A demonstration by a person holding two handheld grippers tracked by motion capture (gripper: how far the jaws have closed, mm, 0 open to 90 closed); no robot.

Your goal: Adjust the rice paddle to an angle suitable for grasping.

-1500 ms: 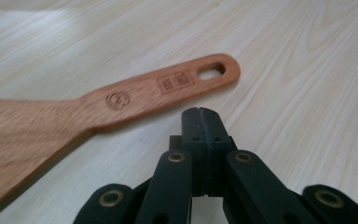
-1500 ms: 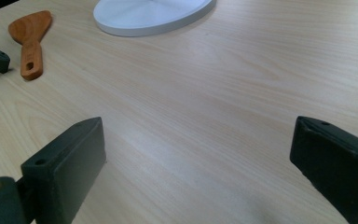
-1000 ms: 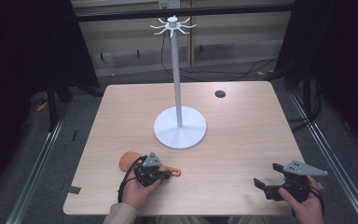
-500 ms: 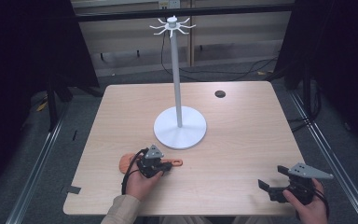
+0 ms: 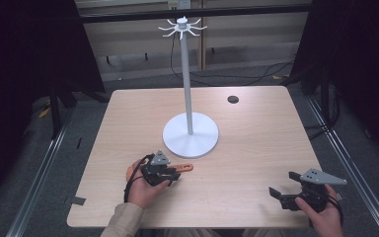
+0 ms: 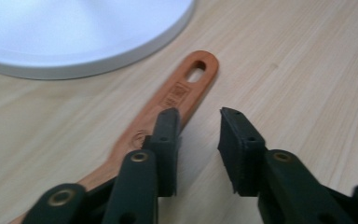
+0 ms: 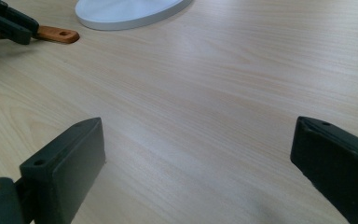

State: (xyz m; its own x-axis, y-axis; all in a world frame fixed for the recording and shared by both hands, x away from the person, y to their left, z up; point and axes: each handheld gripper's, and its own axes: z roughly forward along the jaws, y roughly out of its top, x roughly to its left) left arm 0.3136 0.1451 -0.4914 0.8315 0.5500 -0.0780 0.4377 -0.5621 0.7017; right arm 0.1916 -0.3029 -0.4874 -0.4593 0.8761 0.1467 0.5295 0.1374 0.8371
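Left gripper (image 6: 198, 123) jaws just opening, part spread over wooden spatula (image 6: 182, 91) handle, no grip. Risk: handle beside left jaw, not between; reclosing misses, skids it toward white stand base (image 6: 74, 37).

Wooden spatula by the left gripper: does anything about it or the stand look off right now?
Nothing is damaged or spilled. The wooden spatula lies flat on the table beside the stand's base, not hung. The left gripper has just been opening; its jaws stand apart, one over the handle, not gripping it.
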